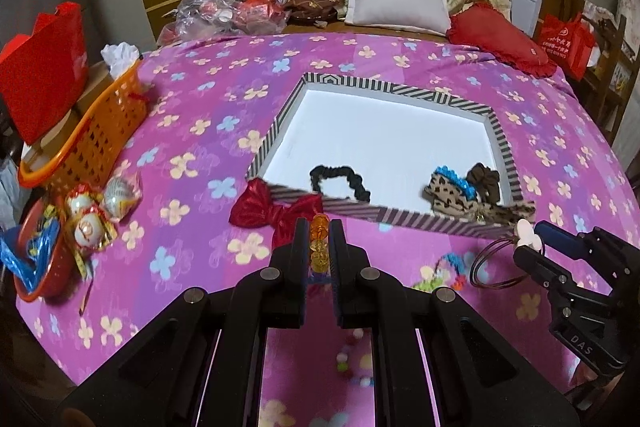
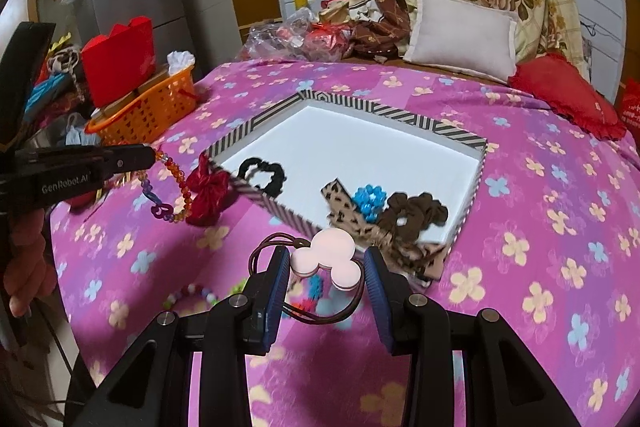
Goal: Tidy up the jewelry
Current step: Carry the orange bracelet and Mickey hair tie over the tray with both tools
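Above a pink flowered bedspread [image 1: 192, 99], the left gripper [image 1: 319, 227] clamps an orange beaded bracelet [image 2: 176, 167]; the right gripper [image 2: 326, 263] pinches a brown hair tie's white 3-disc charm [image 2: 330, 253] just before the striped-rim white tray [image 1: 400, 85].

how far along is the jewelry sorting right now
Partly done. Already in the striped box: a black scrunchie, a leopard bow with blue flower and a brown scrunchie. In hand: the left gripper pinches an orange bead string; the right gripper holds a pink-charm hair tie. Left on the bedspread: a red bow and colourful beaded pieces.
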The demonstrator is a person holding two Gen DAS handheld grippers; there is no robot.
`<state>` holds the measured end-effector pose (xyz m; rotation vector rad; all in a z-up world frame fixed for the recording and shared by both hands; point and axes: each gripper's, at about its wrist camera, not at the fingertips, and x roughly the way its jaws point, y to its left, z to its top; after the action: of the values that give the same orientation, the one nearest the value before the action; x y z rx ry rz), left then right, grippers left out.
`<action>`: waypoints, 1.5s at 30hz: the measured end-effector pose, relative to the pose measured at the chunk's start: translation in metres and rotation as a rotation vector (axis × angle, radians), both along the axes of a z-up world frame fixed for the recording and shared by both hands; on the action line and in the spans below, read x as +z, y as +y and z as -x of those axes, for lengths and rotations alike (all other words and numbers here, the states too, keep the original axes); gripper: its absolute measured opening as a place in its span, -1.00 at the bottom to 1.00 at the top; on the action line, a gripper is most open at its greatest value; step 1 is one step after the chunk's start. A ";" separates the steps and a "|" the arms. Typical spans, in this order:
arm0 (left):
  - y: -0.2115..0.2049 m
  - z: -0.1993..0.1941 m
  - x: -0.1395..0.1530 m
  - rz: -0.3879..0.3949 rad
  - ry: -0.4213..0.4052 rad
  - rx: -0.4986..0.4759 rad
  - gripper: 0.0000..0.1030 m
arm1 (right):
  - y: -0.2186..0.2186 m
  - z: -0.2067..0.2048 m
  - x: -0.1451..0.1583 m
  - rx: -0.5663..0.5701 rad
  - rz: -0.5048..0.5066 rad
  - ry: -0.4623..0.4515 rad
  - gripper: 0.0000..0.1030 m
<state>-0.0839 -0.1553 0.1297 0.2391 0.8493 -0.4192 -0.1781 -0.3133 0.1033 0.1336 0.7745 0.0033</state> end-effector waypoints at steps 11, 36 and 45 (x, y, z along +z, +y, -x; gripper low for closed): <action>-0.019 -0.020 -0.003 -0.017 -0.007 0.010 -0.84 | -0.009 -0.014 0.000 -0.004 0.003 -0.002 -0.28; -0.021 -0.017 0.015 0.000 -0.021 -0.015 -0.84 | -0.008 -0.012 0.006 -0.002 0.005 -0.013 -0.28; -0.044 -0.035 0.018 -0.027 -0.035 -0.029 -0.84 | -0.025 -0.031 0.007 -0.020 -0.001 -0.010 -0.28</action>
<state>-0.0489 -0.1992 0.1472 0.2833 0.8188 -0.4295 -0.1469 -0.3380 0.1107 0.1423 0.7634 -0.0146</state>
